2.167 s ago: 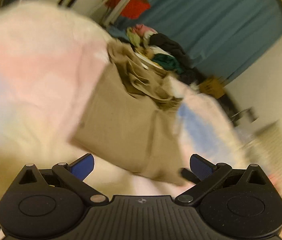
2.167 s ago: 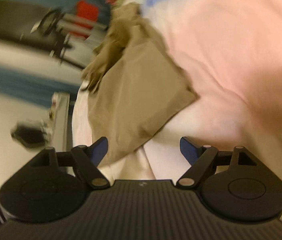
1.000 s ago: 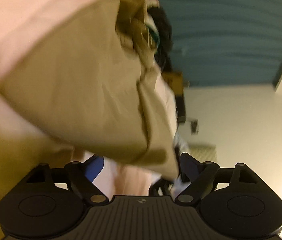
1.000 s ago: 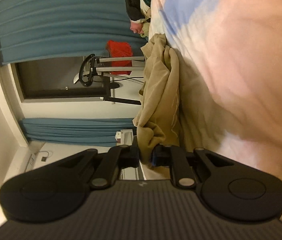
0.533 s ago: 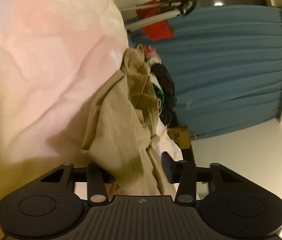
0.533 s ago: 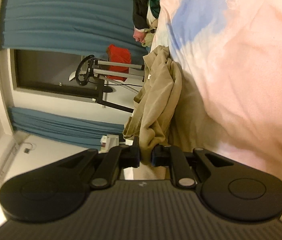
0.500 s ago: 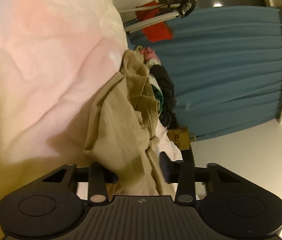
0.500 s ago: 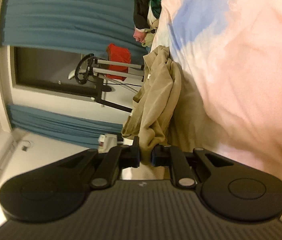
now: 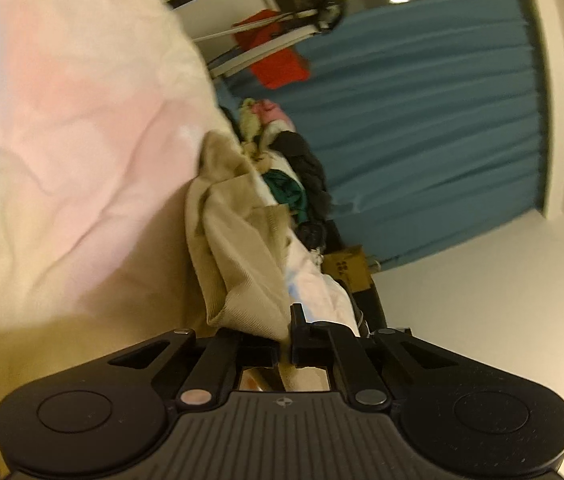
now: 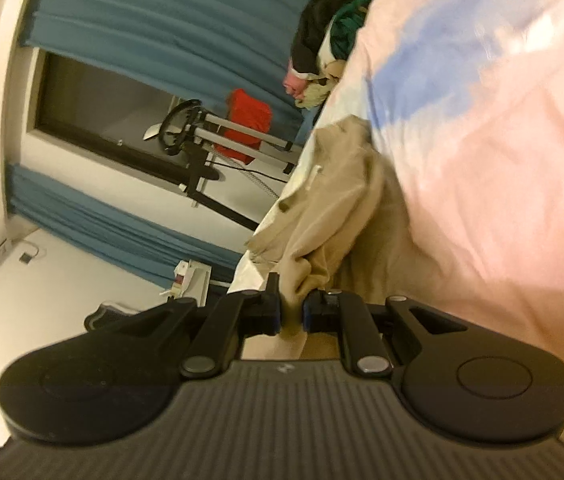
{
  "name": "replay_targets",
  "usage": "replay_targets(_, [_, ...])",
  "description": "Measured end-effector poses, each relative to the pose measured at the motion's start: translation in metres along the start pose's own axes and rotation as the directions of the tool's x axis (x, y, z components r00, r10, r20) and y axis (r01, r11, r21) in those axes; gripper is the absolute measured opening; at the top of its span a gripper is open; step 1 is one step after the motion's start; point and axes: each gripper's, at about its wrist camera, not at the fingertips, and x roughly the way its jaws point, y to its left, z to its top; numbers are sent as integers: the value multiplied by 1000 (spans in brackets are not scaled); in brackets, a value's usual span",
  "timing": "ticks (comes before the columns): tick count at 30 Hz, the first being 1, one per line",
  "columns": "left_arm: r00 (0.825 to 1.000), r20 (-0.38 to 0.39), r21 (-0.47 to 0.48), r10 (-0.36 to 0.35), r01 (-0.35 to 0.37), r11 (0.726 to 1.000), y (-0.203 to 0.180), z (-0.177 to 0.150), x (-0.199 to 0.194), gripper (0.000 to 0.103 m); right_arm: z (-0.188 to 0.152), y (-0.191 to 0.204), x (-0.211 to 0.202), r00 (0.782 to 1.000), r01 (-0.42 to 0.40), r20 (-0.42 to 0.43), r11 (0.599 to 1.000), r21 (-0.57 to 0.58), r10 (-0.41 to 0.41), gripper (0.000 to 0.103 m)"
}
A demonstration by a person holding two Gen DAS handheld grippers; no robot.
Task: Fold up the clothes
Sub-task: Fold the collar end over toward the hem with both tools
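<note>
A tan garment (image 9: 238,256) lies bunched on a bed with a pink, white and blue cover (image 9: 62,128). My left gripper (image 9: 285,340) is shut on one edge of the garment, which runs away from its jaws. In the right wrist view the same tan garment (image 10: 334,208) hangs in folds along the side of the bed cover (image 10: 502,140). My right gripper (image 10: 292,314) is shut on another bunched edge of it. Both views are rolled sideways.
A pile of other clothes (image 9: 286,168), black, green and pink, sits at the far end of the bed, also seen in the right wrist view (image 10: 330,32). Beyond are blue curtains (image 9: 422,120), a metal rack with a red cloth (image 10: 242,128) and a cardboard box (image 9: 348,270).
Both grippers were open above the flat garment, then closed on its edges, right first, then left. The garment is now bunched and pulled up off the cover between them.
</note>
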Motion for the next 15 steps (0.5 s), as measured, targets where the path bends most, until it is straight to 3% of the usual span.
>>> replay_targets(7, [998, -58, 39, -2, 4, 999, -51, -25, -67, 5, -20, 36, -83, 1000, 9, -7, 1000, -25, -10, 13])
replay_targets(11, [994, -104, 73, 41, -34, 997, -74, -53, -114, 5, -42, 42, -138, 999, 24, -34, 1000, 19, -23, 13])
replay_targets(15, [987, -141, 47, 72, -66, 997, -82, -71, -139, 5, -51, 36, -164, 999, 38, -37, 996, 78, -35, 13])
